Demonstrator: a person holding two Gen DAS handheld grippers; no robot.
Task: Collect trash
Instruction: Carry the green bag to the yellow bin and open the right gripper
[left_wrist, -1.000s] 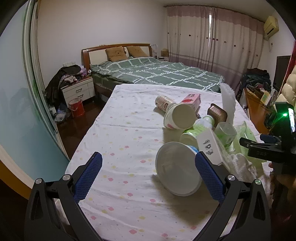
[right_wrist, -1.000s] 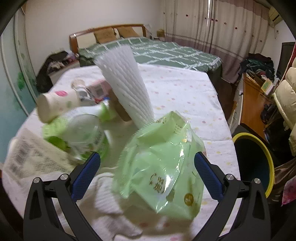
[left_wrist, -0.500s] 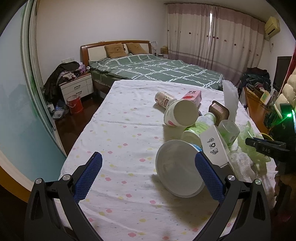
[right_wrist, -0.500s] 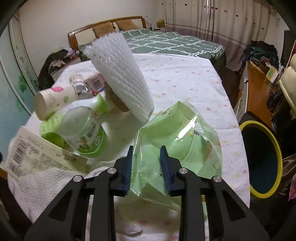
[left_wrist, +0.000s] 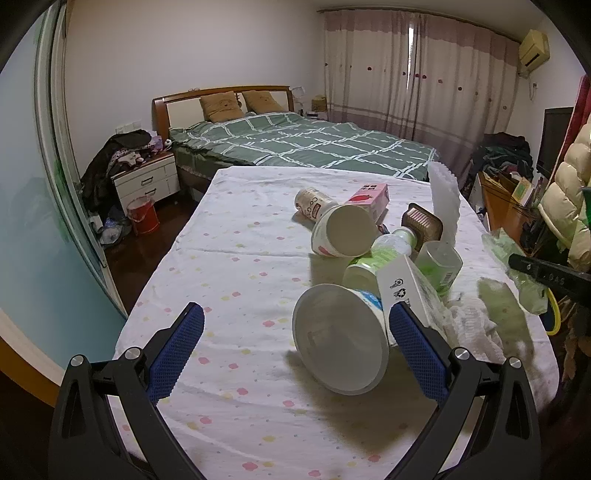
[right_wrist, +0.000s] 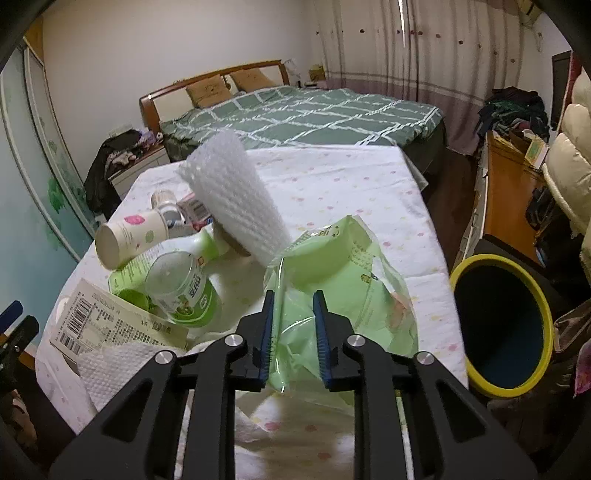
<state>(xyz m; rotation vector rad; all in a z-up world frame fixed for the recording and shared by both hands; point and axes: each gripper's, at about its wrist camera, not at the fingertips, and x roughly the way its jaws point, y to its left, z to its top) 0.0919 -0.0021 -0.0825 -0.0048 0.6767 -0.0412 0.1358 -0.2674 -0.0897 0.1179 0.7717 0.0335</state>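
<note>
One green plastic bag (right_wrist: 343, 295) sits pinched between my right gripper (right_wrist: 293, 332) jaws, clear of the table (right_wrist: 369, 184) — the yellow-rimmed bin (right_wrist: 476, 365) lies right of them, nearest this hand. My left gripper (left_wrist: 295, 354) gapes wide, holding nothing — the white bowl (left_wrist: 340, 339) lies between its fingers.

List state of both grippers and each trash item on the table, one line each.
right gripper: shut on green plastic bag
green plastic bag: pinched, lifted
left gripper: open, holding nothing
white bowl: tipped on its side
paper cup: lying on its side
green bottle: lying down
trash bin: open
</note>
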